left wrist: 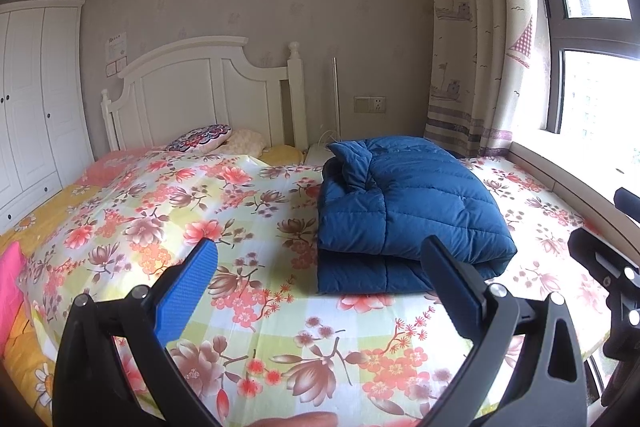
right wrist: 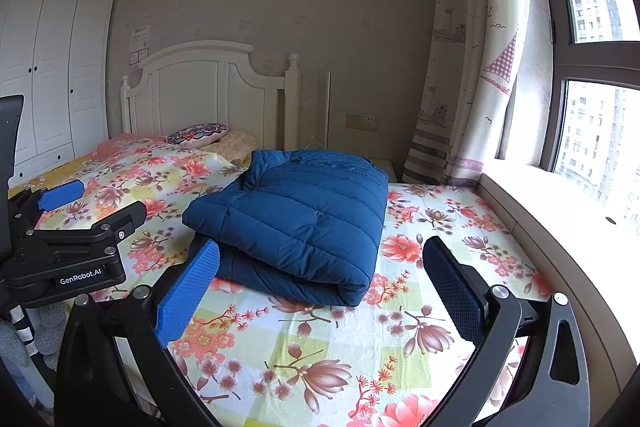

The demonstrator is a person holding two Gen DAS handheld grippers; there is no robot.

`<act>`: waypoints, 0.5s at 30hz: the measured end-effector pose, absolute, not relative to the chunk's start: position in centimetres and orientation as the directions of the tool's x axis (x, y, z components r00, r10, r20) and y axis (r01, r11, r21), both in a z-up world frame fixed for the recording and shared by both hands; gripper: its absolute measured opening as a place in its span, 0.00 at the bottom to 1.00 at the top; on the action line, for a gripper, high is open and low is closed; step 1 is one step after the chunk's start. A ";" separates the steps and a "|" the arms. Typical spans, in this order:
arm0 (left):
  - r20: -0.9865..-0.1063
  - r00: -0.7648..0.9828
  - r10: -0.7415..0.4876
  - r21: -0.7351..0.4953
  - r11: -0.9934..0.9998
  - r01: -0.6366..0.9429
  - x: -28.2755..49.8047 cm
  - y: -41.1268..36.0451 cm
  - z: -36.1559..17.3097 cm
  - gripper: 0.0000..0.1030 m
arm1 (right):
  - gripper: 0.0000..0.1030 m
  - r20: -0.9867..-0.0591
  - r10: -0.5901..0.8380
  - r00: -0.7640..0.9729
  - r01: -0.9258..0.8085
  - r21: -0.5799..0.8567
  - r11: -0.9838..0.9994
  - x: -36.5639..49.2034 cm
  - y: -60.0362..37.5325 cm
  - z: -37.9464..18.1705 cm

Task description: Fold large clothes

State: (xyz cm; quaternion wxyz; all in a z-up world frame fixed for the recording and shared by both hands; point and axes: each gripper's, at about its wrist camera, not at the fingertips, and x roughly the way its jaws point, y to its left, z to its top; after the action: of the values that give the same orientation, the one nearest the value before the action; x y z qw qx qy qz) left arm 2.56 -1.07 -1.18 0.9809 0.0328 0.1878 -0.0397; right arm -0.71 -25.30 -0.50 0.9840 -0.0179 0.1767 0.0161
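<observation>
A blue quilted down jacket [left wrist: 408, 211] lies folded in a thick bundle on the floral bedsheet [left wrist: 248, 211], toward the window side. In the right wrist view the same jacket [right wrist: 296, 223] sits just ahead of the fingers. My left gripper [left wrist: 320, 259] hangs open above the sheet, its right finger just in front of the bundle's near edge, nothing between the blue pads. My right gripper [right wrist: 320, 259] is open too, a little short of the bundle's near fold. The left gripper [right wrist: 60, 227] also shows at the left of the right wrist view.
A white headboard [left wrist: 200, 87] and pillows [left wrist: 204, 141] stand at the far end of the bed. A white wardrobe [left wrist: 36, 99] is at the left. A curtain [left wrist: 480, 47], a window and a sill [right wrist: 560, 211] run along the right. A pink cloth [left wrist: 8, 283] lies at the left edge.
</observation>
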 end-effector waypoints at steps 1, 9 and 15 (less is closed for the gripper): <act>-0.372 0.926 -0.065 0.048 0.995 0.089 2.6 -1.0 -1.2 0.98 | 0.95 -0.349 0.025 0.937 -0.038 -0.029 0.999 -0.7 -25.3 -0.5; -0.377 0.924 -0.062 0.044 0.995 0.085 2.6 -0.8 -1.2 0.98 | 0.95 -0.353 0.026 0.935 -0.038 -0.025 0.999 -0.6 -25.5 -0.5; -0.378 0.924 -0.061 0.042 0.996 0.083 2.6 -0.7 -1.3 0.98 | 0.95 -0.355 0.027 0.935 -0.037 -0.023 0.999 -0.6 -25.4 -0.7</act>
State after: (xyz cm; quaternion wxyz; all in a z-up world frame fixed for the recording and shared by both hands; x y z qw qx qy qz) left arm 2.62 -0.67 -1.34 0.9803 0.0286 0.1918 -0.0365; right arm -0.62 -25.42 -0.66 0.9834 -0.0149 0.1802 0.0162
